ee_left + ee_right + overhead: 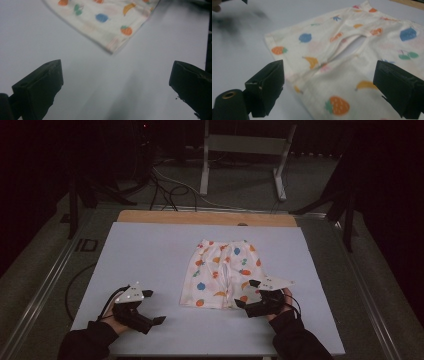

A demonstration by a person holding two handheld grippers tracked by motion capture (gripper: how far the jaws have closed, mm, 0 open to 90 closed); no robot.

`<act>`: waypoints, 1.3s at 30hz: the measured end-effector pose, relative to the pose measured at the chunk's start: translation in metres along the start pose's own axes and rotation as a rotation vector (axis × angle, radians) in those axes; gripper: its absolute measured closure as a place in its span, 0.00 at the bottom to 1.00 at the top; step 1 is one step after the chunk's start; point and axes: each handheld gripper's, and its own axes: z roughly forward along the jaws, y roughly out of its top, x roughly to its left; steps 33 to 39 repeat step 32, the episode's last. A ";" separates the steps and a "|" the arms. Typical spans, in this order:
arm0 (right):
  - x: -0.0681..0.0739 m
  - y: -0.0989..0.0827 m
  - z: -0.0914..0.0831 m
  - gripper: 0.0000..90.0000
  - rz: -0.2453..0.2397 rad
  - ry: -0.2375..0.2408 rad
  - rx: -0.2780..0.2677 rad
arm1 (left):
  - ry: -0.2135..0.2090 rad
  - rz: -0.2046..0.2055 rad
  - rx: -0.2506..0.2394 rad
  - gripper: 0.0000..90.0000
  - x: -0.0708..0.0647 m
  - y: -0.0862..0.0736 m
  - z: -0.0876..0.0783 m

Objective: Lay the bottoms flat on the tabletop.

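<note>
while one shorts lies flat | two grippers: left gripper released | right gripper released

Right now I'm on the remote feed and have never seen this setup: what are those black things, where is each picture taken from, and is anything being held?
There is no robot arm here. A person holds a hand tool in each hand: the left gripper and the right gripper. Each has two black fingers that open and close.

The wide picture comes from a camera above the person's side, looking forward and down. The other two come from cameras riding on the tools, looking out between their own fingers.

On the white table lies a pair of children's shorts, cream with a fruit print, spread flat with the leg openings toward the person.

Nothing is held. Both tools are open. The left one is over bare table with a corner of the shorts ahead of it. The right one is at the near hem of the shorts, its fingers spread on either side of the cloth.
</note>
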 end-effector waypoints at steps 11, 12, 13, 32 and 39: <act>-0.004 -0.031 -0.033 0.11 0.034 -0.040 0.022 | 0.030 -0.043 -0.021 0.00 0.005 -0.026 -0.024; -0.005 -0.033 -0.033 0.11 0.045 -0.044 0.020 | 0.045 -0.050 -0.025 0.00 0.005 -0.027 -0.025; -0.006 -0.034 -0.034 0.11 0.044 -0.053 0.028 | 0.053 -0.056 -0.031 0.00 0.006 -0.028 -0.026; -0.009 -0.042 -0.033 0.11 0.047 -0.067 0.047 | 0.059 -0.061 -0.045 0.00 0.005 -0.031 -0.023; -0.009 -0.042 -0.033 0.11 0.047 -0.067 0.047 | 0.059 -0.061 -0.045 0.00 0.005 -0.031 -0.023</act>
